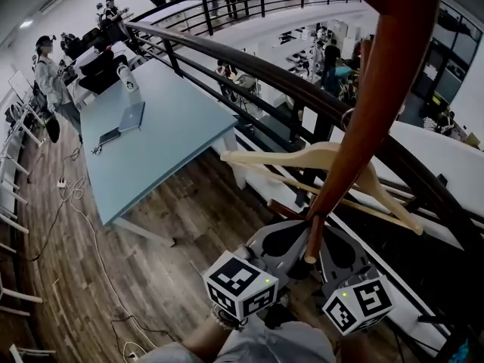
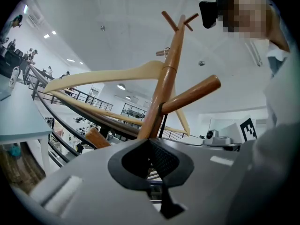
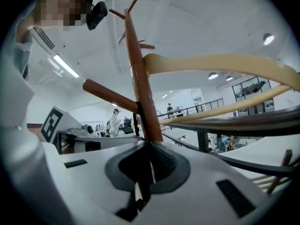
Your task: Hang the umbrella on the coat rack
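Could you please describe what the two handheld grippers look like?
The left gripper and the right gripper both have smooth, light grey bodies with dark grey, rounded pads around the jaws. Each carries a cube with black-and-white square markers, the left cube and the right cube, and each cube has a small green light on it.

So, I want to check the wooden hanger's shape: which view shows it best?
Head view: the hanger shows both arms and its crossbar, only crossed by the coat rack. Left gripper view sees it from below; right gripper view shows one arm only.
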The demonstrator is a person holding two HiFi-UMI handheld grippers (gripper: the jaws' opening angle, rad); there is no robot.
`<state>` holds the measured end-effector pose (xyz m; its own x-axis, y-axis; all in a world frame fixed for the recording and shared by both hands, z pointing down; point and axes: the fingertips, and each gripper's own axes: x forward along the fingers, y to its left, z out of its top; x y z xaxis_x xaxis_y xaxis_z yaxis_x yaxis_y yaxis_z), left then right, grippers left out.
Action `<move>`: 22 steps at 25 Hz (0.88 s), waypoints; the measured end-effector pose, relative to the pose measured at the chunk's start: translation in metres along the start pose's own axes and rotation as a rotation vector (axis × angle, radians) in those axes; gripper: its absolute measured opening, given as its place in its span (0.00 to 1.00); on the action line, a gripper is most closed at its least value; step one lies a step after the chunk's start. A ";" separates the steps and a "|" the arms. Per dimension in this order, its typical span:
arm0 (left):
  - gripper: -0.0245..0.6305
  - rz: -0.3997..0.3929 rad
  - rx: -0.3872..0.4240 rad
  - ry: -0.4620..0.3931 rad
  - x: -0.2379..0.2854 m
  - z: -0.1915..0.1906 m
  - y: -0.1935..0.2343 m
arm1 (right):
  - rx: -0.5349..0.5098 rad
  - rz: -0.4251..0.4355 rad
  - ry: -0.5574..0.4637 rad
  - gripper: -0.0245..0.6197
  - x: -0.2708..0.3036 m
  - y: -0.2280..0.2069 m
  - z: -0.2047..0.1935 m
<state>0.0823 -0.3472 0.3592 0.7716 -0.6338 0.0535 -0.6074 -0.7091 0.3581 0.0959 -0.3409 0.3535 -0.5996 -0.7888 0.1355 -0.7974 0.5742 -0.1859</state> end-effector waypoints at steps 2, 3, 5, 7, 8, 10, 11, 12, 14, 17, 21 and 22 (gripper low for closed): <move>0.04 0.005 0.006 0.000 0.000 0.000 0.001 | -0.013 0.002 0.004 0.04 0.001 0.000 0.000; 0.04 0.007 0.008 0.001 0.000 0.000 0.001 | -0.014 0.003 0.004 0.04 0.001 0.001 0.000; 0.04 0.011 0.011 0.002 -0.001 0.000 0.001 | -0.011 0.004 0.004 0.04 0.001 0.001 0.000; 0.04 0.014 0.002 -0.001 -0.002 0.000 0.001 | -0.008 0.004 0.004 0.04 0.001 0.002 0.000; 0.04 0.017 -0.003 -0.003 -0.002 0.001 0.001 | -0.007 0.004 0.005 0.04 0.001 0.002 0.001; 0.04 0.028 0.003 -0.002 -0.003 0.001 0.001 | -0.009 0.004 0.008 0.04 0.001 0.003 0.001; 0.04 0.036 0.018 0.001 -0.003 0.001 0.001 | -0.009 0.004 0.010 0.04 0.001 0.004 0.001; 0.04 0.045 0.037 0.005 -0.004 0.001 0.000 | -0.008 0.001 0.010 0.04 0.000 0.004 0.001; 0.05 0.059 0.063 0.011 -0.005 0.000 0.000 | -0.004 -0.006 0.011 0.04 -0.001 0.005 0.000; 0.05 0.068 0.057 0.007 -0.009 0.002 -0.001 | -0.004 -0.017 0.002 0.05 -0.003 0.008 0.003; 0.05 0.070 0.074 -0.001 -0.017 0.004 -0.004 | -0.001 -0.028 -0.031 0.11 -0.008 0.014 0.011; 0.05 0.072 0.087 -0.001 -0.019 0.004 -0.005 | -0.003 -0.028 -0.036 0.12 -0.009 0.016 0.012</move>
<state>0.0698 -0.3331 0.3523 0.7255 -0.6841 0.0755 -0.6751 -0.6861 0.2712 0.0892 -0.3268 0.3379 -0.5740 -0.8121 0.1055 -0.8142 0.5521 -0.1799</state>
